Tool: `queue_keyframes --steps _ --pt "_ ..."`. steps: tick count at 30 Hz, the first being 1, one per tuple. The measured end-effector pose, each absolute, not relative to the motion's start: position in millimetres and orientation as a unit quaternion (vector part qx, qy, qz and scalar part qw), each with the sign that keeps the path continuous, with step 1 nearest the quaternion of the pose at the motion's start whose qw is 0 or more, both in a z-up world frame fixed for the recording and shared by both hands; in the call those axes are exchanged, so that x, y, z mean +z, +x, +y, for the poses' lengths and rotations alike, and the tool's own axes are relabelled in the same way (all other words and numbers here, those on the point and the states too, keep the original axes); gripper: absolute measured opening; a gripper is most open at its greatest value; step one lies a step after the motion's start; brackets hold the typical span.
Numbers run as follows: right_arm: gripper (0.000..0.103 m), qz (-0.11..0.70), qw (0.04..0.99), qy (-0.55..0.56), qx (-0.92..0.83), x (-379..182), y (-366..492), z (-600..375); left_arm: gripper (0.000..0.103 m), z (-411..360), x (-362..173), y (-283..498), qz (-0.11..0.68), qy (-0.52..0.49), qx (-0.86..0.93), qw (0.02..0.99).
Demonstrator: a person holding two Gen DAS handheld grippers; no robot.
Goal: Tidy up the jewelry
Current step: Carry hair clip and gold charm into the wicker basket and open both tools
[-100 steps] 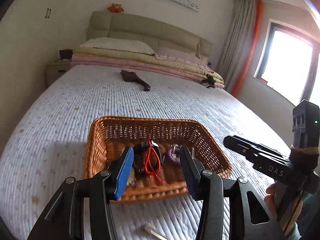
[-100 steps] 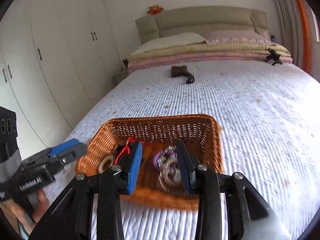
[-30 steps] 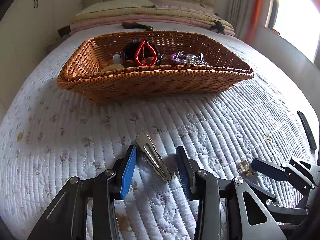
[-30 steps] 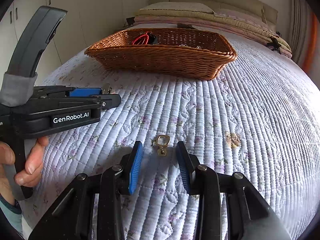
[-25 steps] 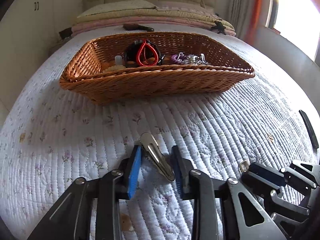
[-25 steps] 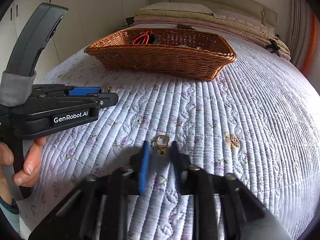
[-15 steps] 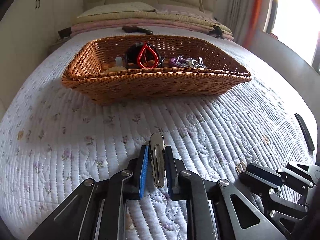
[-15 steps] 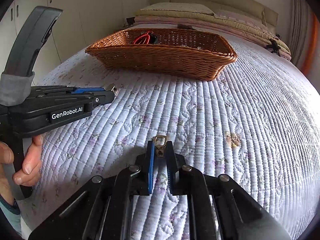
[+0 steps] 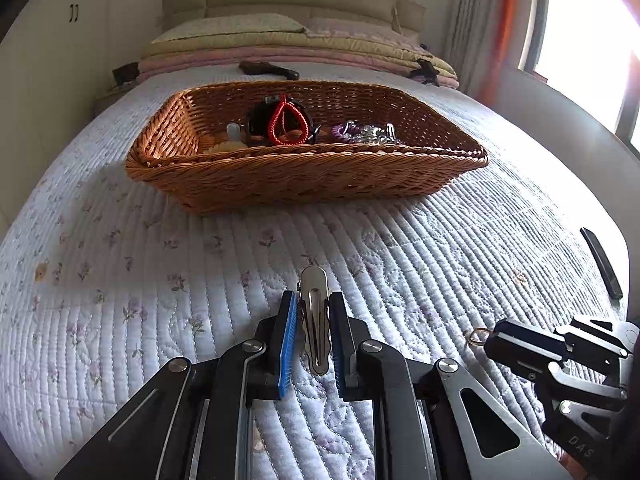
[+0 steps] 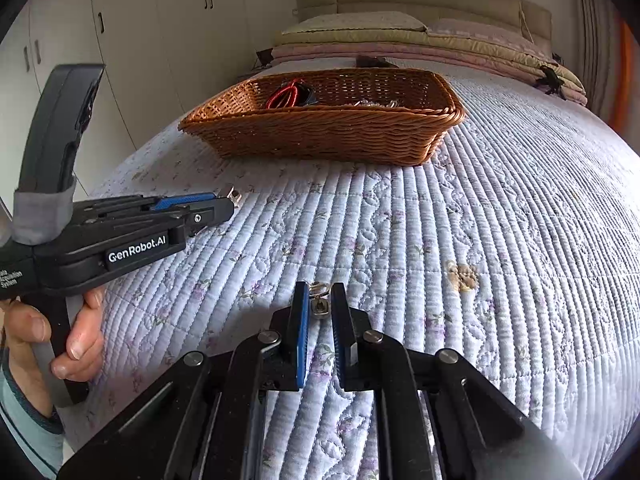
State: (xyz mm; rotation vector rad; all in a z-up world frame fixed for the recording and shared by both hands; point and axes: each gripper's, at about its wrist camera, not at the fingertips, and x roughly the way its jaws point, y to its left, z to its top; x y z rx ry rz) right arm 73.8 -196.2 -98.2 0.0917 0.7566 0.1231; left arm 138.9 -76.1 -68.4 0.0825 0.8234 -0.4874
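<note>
My left gripper (image 9: 313,300) is shut on a silver hair clip (image 9: 314,316), held just above the quilted bedspread. My right gripper (image 10: 320,292) is shut on a small gold earring (image 10: 319,307) low over the quilt. A wicker basket (image 9: 304,176) stands further up the bed; it holds a red cord bracelet (image 9: 285,124), a purple bead bracelet (image 9: 348,131) and other small pieces. The basket also shows in the right wrist view (image 10: 332,136). The left gripper shows at the left of the right wrist view (image 10: 224,206), and the right gripper at the lower right of the left wrist view (image 9: 492,338).
A black flat object (image 9: 602,262) lies near the bed's right edge. A dark item (image 9: 269,69) lies beyond the basket, near stacked pillows and folded blankets (image 9: 288,46). White wardrobes (image 10: 132,40) line the left wall. A window (image 9: 580,40) is at the right.
Both grippers went from open over the basket down to the quilt, then shut: the left on the hair clip, the right on the earring. Both items are now slightly lifted.
</note>
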Motion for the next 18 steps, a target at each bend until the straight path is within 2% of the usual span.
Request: queue_keyframes --steps 10,18 --pt "0.013 0.338 0.928 0.12 0.096 -87.1 65.8 -222.5 0.016 -71.2 -62.0 133.0 0.378 0.029 -0.245 0.892" --pt "0.013 0.313 0.939 0.109 0.09 -72.0 58.4 -217.7 0.016 -56.4 -45.8 128.5 0.352 -0.006 -0.252 0.901"
